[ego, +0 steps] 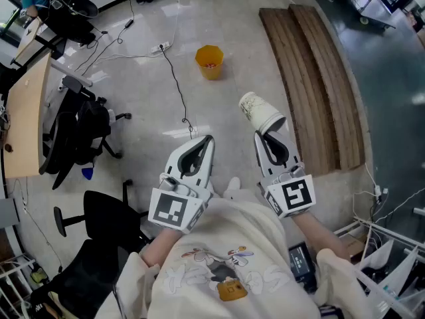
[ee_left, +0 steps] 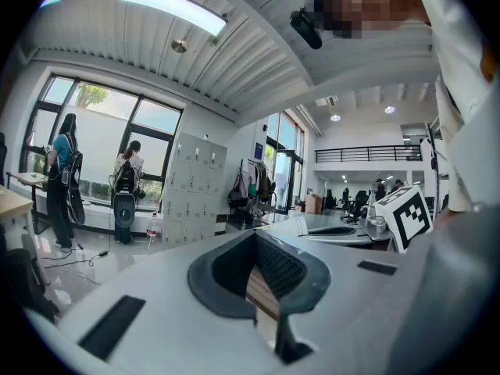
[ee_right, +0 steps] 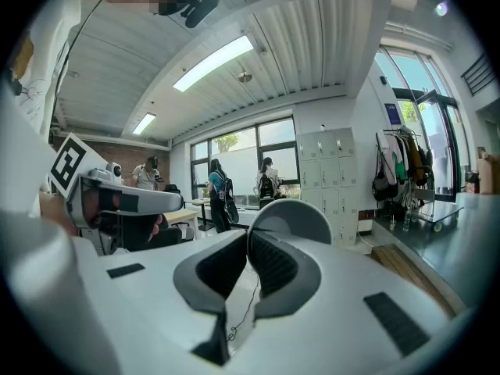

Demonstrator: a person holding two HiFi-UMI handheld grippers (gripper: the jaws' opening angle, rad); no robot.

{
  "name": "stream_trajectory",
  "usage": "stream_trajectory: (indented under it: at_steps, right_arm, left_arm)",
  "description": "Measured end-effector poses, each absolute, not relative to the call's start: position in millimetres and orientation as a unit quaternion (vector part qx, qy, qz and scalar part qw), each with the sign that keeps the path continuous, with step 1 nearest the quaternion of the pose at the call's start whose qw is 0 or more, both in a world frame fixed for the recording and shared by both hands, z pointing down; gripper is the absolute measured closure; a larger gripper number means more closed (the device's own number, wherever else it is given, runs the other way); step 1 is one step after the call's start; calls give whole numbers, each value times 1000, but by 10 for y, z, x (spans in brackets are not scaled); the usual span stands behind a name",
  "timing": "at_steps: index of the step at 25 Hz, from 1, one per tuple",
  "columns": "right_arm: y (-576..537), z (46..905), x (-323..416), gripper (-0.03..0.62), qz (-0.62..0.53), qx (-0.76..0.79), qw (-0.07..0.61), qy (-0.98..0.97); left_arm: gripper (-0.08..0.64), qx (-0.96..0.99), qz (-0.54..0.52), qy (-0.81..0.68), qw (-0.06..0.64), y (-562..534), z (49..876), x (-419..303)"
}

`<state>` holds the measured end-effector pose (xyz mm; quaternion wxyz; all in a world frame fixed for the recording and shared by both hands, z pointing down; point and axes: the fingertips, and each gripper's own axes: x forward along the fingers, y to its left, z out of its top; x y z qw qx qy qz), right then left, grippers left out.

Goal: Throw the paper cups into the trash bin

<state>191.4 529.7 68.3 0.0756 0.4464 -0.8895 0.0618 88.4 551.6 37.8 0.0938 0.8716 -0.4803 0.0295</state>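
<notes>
A white paper cup with a faint print hangs over the floor, pinched by its rim wall in my right gripper. In the right gripper view the cup's round rim rises just past the closed jaws of that gripper. The yellow trash bin stands on the pale floor ahead, up and to the left of the cup, with something red inside. My left gripper is held level beside the right one, shut with nothing between its fingers; the left gripper view shows its tips meeting.
Curved wooden planks lie on the floor to the right. A black cable and a power strip run past the bin. Black office chairs and a desk stand at the left. People stand by distant windows.
</notes>
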Motion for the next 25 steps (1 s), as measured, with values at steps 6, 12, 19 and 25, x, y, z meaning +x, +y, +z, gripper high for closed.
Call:
stream_trajectory:
  at_steps: [6, 12, 19, 25]
  right_arm:
    - [5273, 662, 1972, 566, 62, 448, 61, -890]
    - [5207, 601, 2017, 566, 65, 445, 48, -892]
    - [5149, 601, 2095, 566, 62, 437, 40, -896]
    - [4944, 664, 2171, 566, 70, 435, 39, -897]
  left_arm:
    - [555, 870, 37, -484, 87, 5531, 391, 941]
    - [555, 866, 40, -491, 85, 5510, 385, 979]
    - [555, 858, 46, -506, 77, 5522, 422, 998]
    - [555, 849, 50, -519, 87, 5441, 532, 1000]
